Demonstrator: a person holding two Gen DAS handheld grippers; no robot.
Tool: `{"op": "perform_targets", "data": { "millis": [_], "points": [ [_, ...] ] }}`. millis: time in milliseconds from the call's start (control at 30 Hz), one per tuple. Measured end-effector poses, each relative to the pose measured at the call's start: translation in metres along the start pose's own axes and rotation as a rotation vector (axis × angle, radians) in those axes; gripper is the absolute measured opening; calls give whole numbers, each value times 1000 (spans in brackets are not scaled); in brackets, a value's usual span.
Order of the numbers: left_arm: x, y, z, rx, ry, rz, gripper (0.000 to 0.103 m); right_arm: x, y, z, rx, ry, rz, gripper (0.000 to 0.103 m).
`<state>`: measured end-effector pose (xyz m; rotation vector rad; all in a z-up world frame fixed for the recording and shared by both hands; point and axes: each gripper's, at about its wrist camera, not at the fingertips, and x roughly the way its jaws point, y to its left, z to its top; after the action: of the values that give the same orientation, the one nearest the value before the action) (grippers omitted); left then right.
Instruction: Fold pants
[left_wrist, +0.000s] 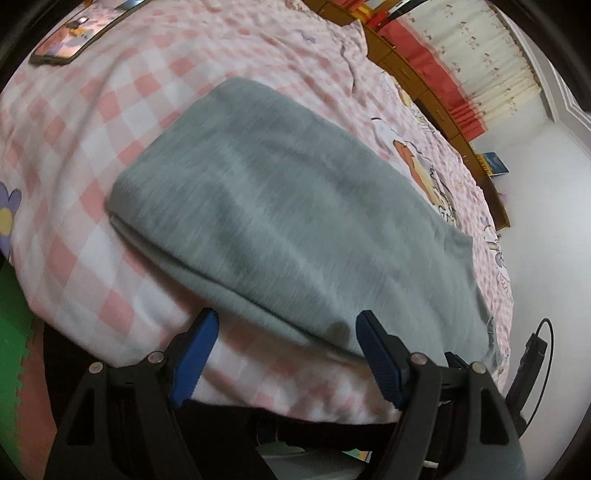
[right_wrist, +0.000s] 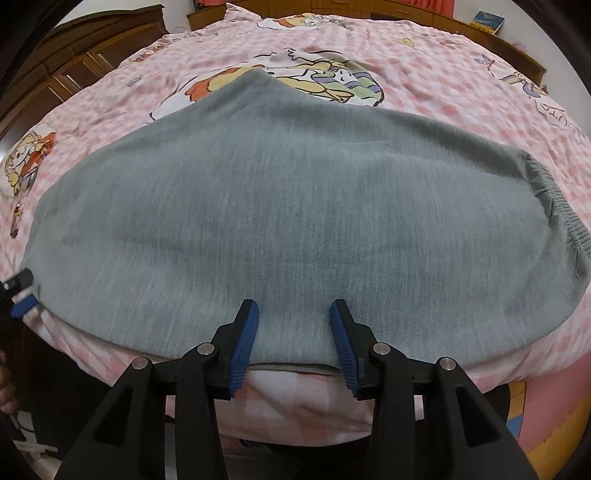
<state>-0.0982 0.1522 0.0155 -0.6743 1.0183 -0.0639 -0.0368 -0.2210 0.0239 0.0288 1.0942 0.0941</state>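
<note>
Right wrist view: a bed (right_wrist: 443, 66) with a pink checked cover fills the frame, and the grey pants (right_wrist: 295, 206), folded double, lie flat near its front edge. The right gripper (right_wrist: 294, 312) stands with jaws apart over the near hem. The left gripper (left_wrist: 284, 325) is spread wide before the pants' end, holding nothing. A phone (left_wrist: 79, 35) lies well apart.

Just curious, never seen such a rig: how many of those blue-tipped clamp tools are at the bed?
2. The left gripper sits at the near edge of the grey pants; the right gripper is over the same near edge, farther right. Both are open.
</note>
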Motion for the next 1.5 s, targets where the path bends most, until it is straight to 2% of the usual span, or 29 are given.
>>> {"op": "perform_targets", "data": {
  "millis": [167, 300, 433, 533, 667, 800, 833, 867, 933, 1033, 1200, 1367, 1500],
  "points": [
    [-13, -16, 4, 83, -76, 2, 79, 0, -3, 0, 2, -8, 15, 42],
    [1, -22, 4, 102, -54, 45, 79, 0, -5, -1, 11, -12, 30, 43],
    [10, -18, 4, 74, -63, 45, 79, 0, -4, -2, 10, -15, 30, 43],
    [10, -9, 11, -3, -134, 88, 79, 1, -3, -2, 7, -14, 25, 43],
    [9, 4, 31, -133, -216, 86, 72, 1, -1, -2, 9, -16, 21, 43],
    [13, 5, 36, -133, -241, 90, 68, 1, 0, -1, 3, -15, 12, 44],
    [14, 4, 36, -126, -247, 100, 63, 1, -1, -2, 4, -16, 13, 44],
    [15, 4, 36, -116, -255, 110, 47, 1, -1, -2, 7, -18, 17, 44],
    [13, 8, 37, -96, -251, 133, 27, 0, -4, -1, 14, -22, 28, 44],
    [6, 13, 40, -92, -241, 81, 16, -7, -8, -2, 29, -32, 63, 44],
    [-23, -10, 41, 33, -278, 49, 10, -29, -16, -2, 45, -85, 111, 40],
    [-64, -70, 45, 241, -329, -73, 10, -43, -31, 1, 75, -118, 112, 40],
    [-77, -120, 42, 376, -322, -134, 10, -50, -38, 0, 101, -124, 93, 40]
  ]
}}
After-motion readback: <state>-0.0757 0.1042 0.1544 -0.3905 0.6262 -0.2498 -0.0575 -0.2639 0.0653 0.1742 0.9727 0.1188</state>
